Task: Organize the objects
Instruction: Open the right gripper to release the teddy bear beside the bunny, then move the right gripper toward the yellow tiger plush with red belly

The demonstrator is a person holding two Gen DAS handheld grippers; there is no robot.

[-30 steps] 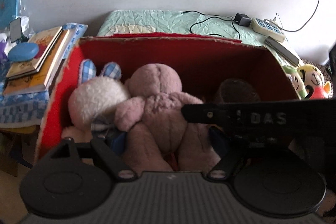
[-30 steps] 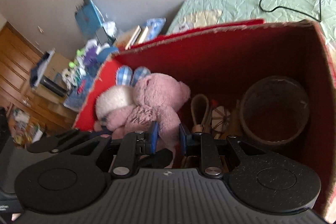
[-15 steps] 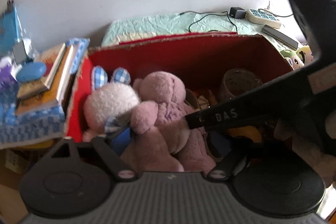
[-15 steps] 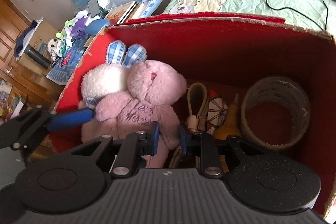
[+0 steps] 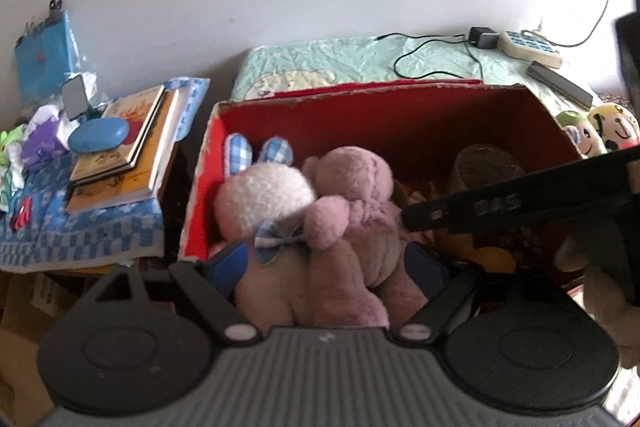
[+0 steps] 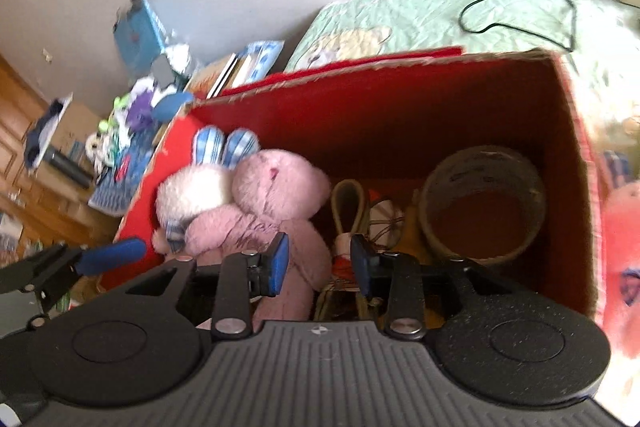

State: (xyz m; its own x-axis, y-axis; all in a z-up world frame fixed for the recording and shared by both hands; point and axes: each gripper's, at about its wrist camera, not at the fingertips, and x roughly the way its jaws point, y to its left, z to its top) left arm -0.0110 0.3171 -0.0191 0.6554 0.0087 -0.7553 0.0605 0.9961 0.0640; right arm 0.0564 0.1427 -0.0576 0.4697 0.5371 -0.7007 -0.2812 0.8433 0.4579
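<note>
A red-lined cardboard box (image 5: 400, 115) holds a pink teddy bear (image 5: 356, 211) and a white bunny with blue checked ears (image 5: 264, 199), leaning together at its left end. My left gripper (image 5: 328, 265) stands open above them, one blue pad on each side and not pressing. In the right wrist view its left finger (image 6: 112, 259) hangs by the box's left corner. My right gripper (image 6: 320, 263) hovers over the box's middle. Its jaws are opening, with the bear's leg and a small doll below the gap, neither gripped.
A brown woven ring (image 6: 484, 203), a long-eared small toy (image 6: 350, 203) and a striped ball (image 6: 386, 221) lie in the box. Books (image 5: 120, 155) and a blue case (image 5: 98, 135) sit on a checked cloth at left. Behind: green blanket (image 5: 340, 59), cable, power strip (image 5: 528, 45).
The right gripper's jaws have parted from shut. The left gripper's jaws have widened and it has lifted back from the plush toys, so more of the box shows.
</note>
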